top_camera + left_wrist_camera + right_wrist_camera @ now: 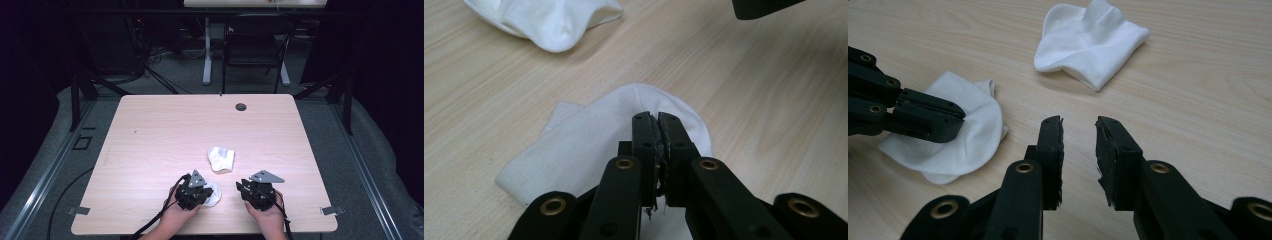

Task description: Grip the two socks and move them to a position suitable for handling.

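Pale wooden table with two white socks, near and farther.

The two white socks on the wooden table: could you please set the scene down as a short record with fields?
surface: light wooden table
near sock: flat white fabric sock, under the left gripper
far sock: crumpled white fabric sock, lying apart and untouched
left gripper: jaws together above the near sock; whether fabric is pinched cannot be told
right gripper: jaws parted over bare wood, nothing between them
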`<state>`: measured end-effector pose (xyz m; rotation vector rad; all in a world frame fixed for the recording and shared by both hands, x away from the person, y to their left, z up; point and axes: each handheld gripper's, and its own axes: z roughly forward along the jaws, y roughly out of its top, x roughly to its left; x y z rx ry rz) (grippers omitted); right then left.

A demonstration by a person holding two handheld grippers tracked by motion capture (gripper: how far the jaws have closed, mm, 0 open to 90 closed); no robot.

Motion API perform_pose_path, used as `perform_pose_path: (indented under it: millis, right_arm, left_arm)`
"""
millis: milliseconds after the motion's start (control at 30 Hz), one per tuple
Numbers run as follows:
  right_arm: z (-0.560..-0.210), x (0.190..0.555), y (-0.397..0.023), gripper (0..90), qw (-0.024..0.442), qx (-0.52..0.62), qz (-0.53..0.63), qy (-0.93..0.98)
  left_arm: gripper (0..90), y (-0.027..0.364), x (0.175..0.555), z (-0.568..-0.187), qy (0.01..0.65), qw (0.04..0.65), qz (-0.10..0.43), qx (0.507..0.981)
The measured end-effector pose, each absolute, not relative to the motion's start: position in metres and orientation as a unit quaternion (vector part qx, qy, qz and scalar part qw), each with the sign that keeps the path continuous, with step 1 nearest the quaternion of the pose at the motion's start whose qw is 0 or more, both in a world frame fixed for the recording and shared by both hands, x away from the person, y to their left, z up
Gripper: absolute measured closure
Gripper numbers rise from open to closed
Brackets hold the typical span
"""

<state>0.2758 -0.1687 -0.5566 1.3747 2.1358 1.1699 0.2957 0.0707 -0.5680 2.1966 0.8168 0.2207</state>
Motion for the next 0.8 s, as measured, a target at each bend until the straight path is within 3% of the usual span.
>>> perform_pose_path:
  millis: [200, 567, 800]
  right_arm:
    - [-0.558, 0.276, -0.166, 74.2, 0.167, 0.482, 0.409, 0.757]
    - [-0.560, 0.271, -0.137, 89.2, 0.134, 0.437, 0.406, 0.792]
    - [-0.566, 0.276, -0.116, 90.0, 0.117, 0.408, 0.384, 0.820]
  left_arm:
    - [87.5, 0.075, 0.295, -0.562, 0.322, 0.398, 0.081, 0.855]
    - [87.5, 0.092, 0.291, -0.548, 0.324, 0.431, 0.077, 0.839]
    - [87.5, 0.100, 0.289, -0.543, 0.322, 0.440, 0.082, 0.834]
